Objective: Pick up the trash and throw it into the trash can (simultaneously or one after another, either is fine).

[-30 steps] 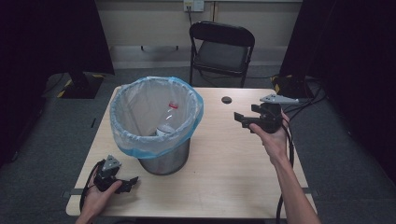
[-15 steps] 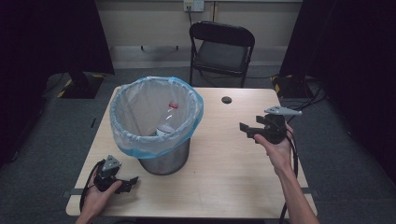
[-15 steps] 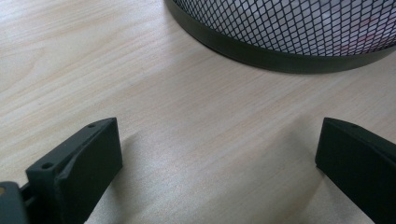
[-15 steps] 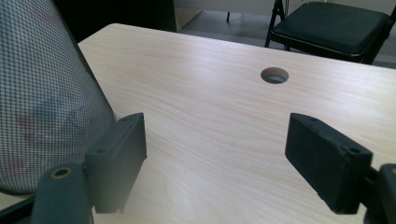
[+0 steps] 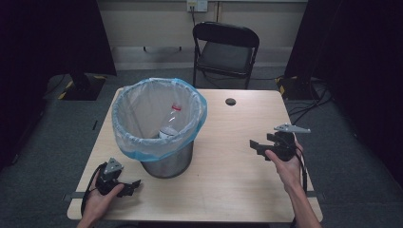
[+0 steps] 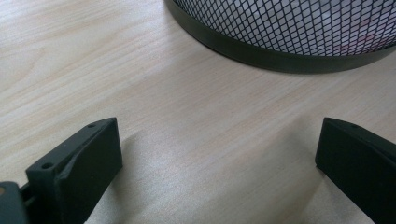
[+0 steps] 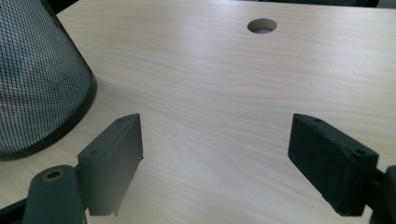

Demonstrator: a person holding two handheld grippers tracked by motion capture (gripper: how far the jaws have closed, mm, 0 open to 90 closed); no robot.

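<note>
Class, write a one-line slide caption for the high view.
Open right gripper hovers beside a lined mesh bin holding a plastic bottle.

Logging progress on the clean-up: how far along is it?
Done: a plastic bottle lies inside the lined bin. In hand: nothing; the left gripper and right gripper are both open and empty. Left: no loose items show on the table, so it looks about finished.

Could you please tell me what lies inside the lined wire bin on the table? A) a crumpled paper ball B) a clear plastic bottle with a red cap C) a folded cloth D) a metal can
B: in the high view a clear plastic bottle with a red cap rests inside the bin, against its pale blue liner.
</note>
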